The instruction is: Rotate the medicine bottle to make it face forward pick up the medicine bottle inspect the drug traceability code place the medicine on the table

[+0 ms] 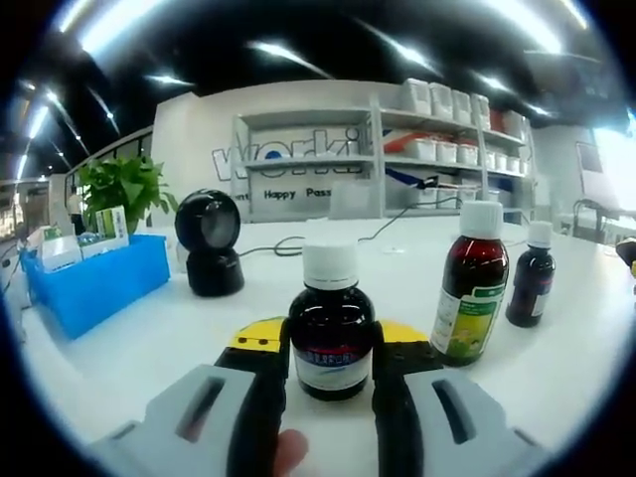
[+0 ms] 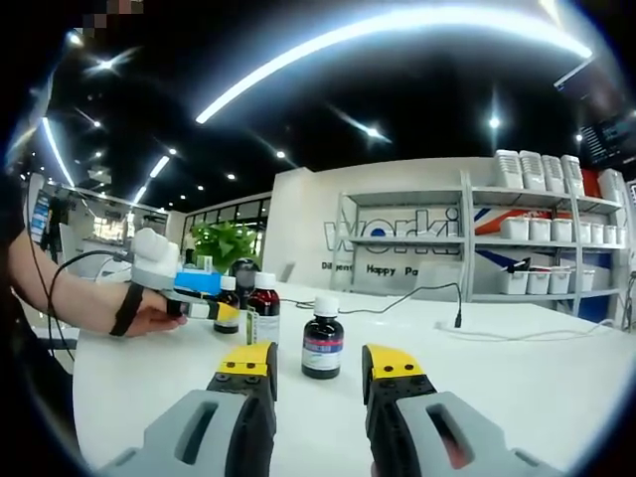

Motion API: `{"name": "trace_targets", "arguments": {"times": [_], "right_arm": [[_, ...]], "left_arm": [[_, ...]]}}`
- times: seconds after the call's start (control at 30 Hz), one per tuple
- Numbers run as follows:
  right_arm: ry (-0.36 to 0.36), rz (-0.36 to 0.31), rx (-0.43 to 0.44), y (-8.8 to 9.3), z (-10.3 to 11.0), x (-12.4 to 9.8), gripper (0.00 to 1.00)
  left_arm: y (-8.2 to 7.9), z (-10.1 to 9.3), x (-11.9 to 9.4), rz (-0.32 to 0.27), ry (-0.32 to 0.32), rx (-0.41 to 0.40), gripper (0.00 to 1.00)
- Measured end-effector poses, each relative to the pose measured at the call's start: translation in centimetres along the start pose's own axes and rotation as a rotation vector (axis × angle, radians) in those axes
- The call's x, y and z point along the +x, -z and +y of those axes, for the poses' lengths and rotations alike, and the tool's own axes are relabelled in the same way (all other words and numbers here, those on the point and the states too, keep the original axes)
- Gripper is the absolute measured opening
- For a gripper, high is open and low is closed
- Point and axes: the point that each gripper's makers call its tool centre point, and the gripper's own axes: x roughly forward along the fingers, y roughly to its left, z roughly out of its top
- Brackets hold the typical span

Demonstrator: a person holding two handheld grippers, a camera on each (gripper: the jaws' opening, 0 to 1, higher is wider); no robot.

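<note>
The medicine bottle (image 1: 331,320) stands upright on the white bench (image 1: 556,368), between the jaws of the left hand-held gripper (image 1: 327,358); whether they touch it I cannot tell. Its blue-and-red label is blurred. The right hand-held gripper (image 2: 318,370) is open, empty. Far wall (image 2: 298,238) reads "Happy".

Blue bin (image 1: 94,283) holding boxes, left, beside potted plant (image 1: 124,189). Black scanner (image 1: 209,241) on white table (image 1: 556,368). Shelving (image 1: 447,149) behind.

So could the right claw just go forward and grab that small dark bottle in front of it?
Probably yes. The right claw is open, the small dark bottle stands alone straight ahead, and the white table between them is bare.
</note>
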Motion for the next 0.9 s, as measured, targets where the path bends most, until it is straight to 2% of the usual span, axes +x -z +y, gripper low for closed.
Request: {"name": "trace_targets", "arguments": {"times": [0.3,0.63,0.9], "right_arm": [[0.001,0.004,-0.002,0.1,0.0,0.0,0.29],[0.002,0.004,-0.003,0.1,0.0,0.0,0.29],[0.005,0.005,-0.003,0.1,-0.1,0.0,0.29]], "left_arm": [[-0.1,0.1,0.0,-0.005,0.018,-0.016,0.22],[-0.2,1.5,0.1,-0.007,-0.015,-0.041,0.21],[-3.0,2.3,1.2,-0.047,-0.043,-0.033,0.21]]}}
